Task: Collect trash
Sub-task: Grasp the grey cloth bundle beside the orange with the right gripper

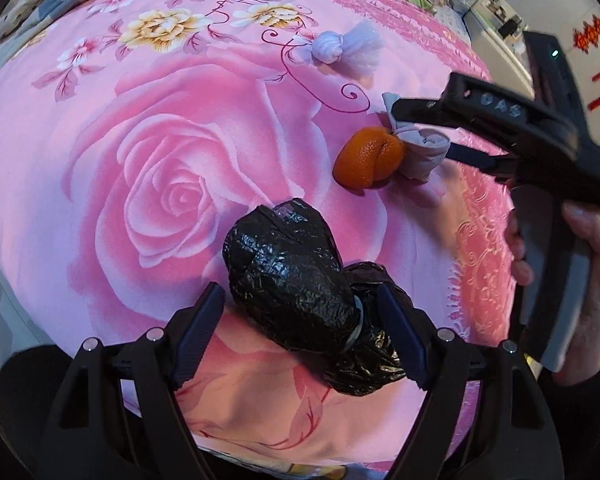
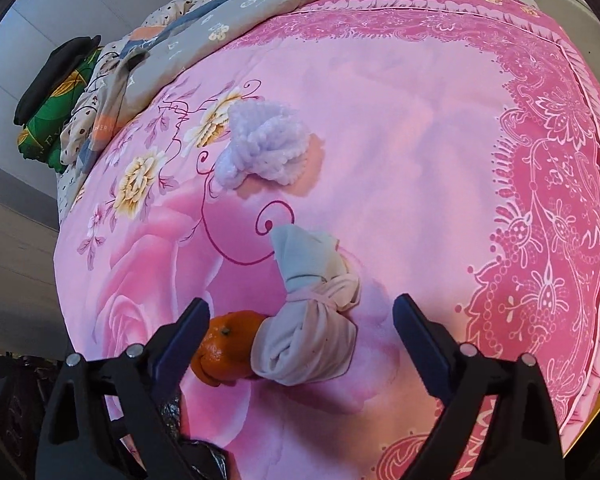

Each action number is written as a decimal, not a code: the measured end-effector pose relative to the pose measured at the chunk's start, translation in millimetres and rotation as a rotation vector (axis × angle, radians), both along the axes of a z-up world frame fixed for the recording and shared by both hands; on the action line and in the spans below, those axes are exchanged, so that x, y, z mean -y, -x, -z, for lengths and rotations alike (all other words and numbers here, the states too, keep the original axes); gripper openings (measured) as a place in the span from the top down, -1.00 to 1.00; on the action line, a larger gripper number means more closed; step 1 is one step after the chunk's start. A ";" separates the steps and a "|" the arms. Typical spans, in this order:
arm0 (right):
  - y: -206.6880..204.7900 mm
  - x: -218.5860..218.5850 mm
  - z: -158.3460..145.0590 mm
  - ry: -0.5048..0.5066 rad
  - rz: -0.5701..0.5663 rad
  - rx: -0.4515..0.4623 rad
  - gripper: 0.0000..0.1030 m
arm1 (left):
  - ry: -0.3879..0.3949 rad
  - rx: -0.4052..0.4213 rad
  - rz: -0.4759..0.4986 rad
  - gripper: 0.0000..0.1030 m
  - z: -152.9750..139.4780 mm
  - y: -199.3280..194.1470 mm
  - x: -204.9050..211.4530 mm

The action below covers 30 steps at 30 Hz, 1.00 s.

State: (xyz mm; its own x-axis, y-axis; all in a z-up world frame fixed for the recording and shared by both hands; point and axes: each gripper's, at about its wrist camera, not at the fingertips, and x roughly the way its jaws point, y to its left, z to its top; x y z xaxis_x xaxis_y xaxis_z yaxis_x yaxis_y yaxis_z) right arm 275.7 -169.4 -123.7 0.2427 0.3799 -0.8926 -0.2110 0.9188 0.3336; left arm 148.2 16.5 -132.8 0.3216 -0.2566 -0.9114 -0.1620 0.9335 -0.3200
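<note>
Crinkled glossy black bag (image 1: 296,280), lower centre, between spread left gripper (image 1: 300,334) pads, ungripped. Dimpled orange peel (image 1: 368,158) touching knotted pale cloth (image 2: 312,320), centre, between open right gripper (image 2: 302,336) pads. Pink rose-print bedspread (image 1: 140,184) beneath.

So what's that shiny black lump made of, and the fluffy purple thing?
The black lump looks like thin plastic, probably a bin bag: glossy, crinkled, with bright glints, cinched by a band. The fluffy purple thing looks like soft fuzzy fabric or chenille yarn: matte and bobbly, knotted at one end. I can't tell which for sure.
</note>
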 end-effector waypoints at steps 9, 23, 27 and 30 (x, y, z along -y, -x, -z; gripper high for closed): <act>-3.8 -4.1 9.6 -0.011 -0.027 -0.014 -0.70 | 0.000 -0.028 0.015 -0.45 -9.1 -0.2 1.8; -4.9 2.1 15.6 -0.043 -0.023 0.006 -0.41 | -0.086 -0.038 0.084 -0.08 15.8 -20.6 56.3; 2.8 1.3 13.5 -0.055 -0.027 0.010 -0.27 | -0.067 -0.005 0.104 0.28 14.1 -19.4 65.2; 4.3 -1.9 11.8 -0.058 -0.034 0.011 -0.11 | -0.049 0.008 0.103 0.39 15.2 -18.1 67.0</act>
State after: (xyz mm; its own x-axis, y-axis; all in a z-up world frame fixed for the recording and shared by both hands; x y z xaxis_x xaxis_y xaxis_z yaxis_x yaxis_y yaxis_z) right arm 271.4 -167.5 -135.5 0.2382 0.4394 -0.8662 -0.2462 0.8900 0.3838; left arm 166.3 -50.5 -148.0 0.3033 -0.2442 -0.9211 -0.0616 0.9596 -0.2747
